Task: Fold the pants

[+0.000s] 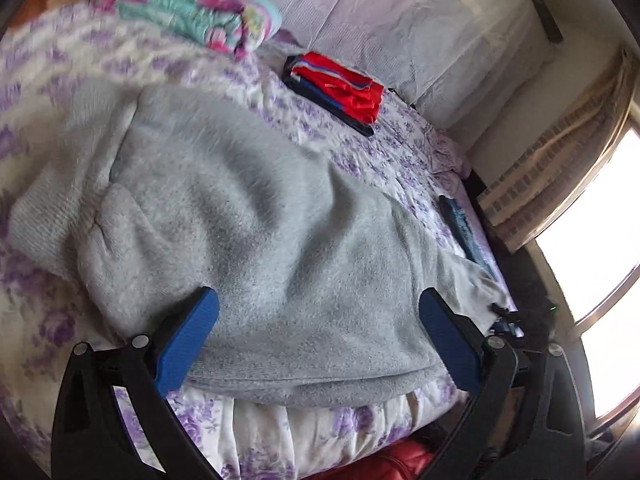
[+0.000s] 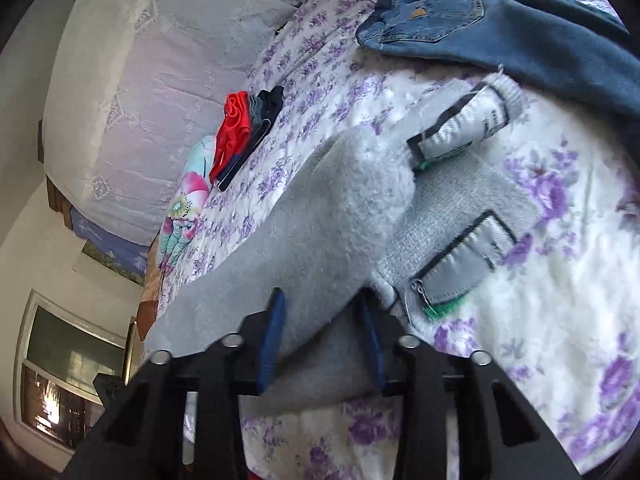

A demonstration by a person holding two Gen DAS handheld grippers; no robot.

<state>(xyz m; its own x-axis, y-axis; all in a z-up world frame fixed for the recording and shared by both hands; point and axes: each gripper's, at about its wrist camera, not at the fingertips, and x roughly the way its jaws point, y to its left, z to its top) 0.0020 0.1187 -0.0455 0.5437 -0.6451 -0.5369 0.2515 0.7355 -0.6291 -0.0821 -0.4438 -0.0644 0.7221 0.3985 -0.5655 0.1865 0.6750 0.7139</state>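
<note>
Only blurred print shows on the grey pants' [image 2: 320, 216] 2 labels [image 2: 460, 132].

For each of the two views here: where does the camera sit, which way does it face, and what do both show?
Left wrist: on the left tool, facing down across the grey pants on the floral bedspread; both blue fingers stand wide apart.
Right wrist: on the right tool, tilted, facing the pants' zip pockets and jeans; narrow fingers around grey fabric.
Shared: pants, bedspread, red folded stack.
</note>
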